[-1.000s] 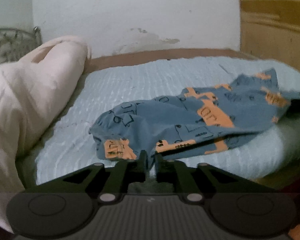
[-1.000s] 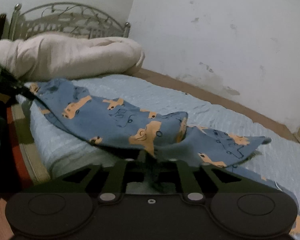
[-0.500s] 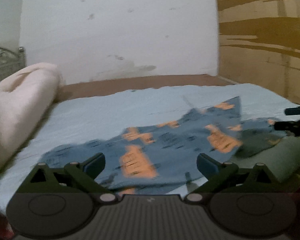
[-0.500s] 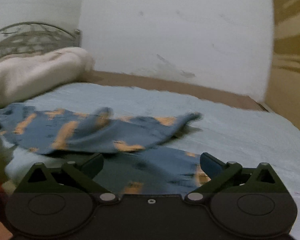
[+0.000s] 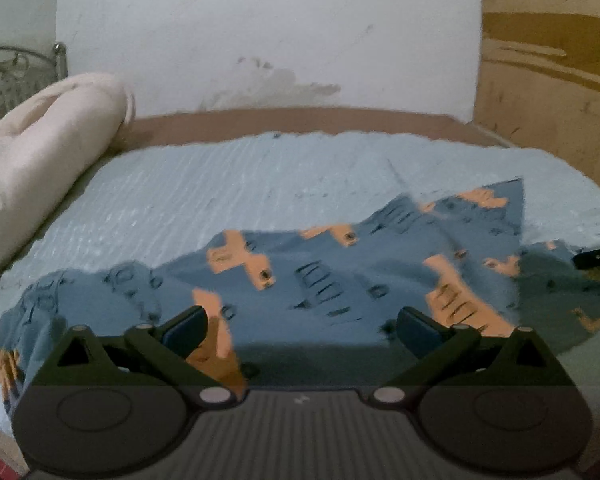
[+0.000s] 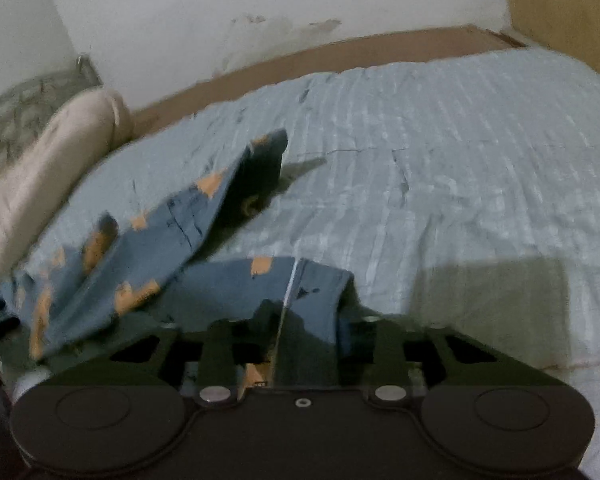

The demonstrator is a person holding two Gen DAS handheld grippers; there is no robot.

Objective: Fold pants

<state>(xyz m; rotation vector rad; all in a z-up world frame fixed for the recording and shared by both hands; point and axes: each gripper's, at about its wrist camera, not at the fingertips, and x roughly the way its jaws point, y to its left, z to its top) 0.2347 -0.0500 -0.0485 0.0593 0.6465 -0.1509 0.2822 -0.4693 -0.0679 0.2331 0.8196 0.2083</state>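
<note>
Left gripper (image 5: 302, 326): jaws spread wide, angled downward, nothing clamped. Right gripper (image 6: 296, 332): jaws just closed, pinching a fold of the pants (image 6: 236, 280).

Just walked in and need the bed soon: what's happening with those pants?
A person is folding blue pants with orange prints on the bed, a handheld gripper in each hand. The right gripper has just closed its jaws on a bunched part of the fabric. The left gripper hovers over the pants, jaws wide open, gripping nothing.

Left gripper (image 5: 300, 326) released pants (image 5: 320, 276); right gripper (image 6: 296, 332) regripped.
</note>
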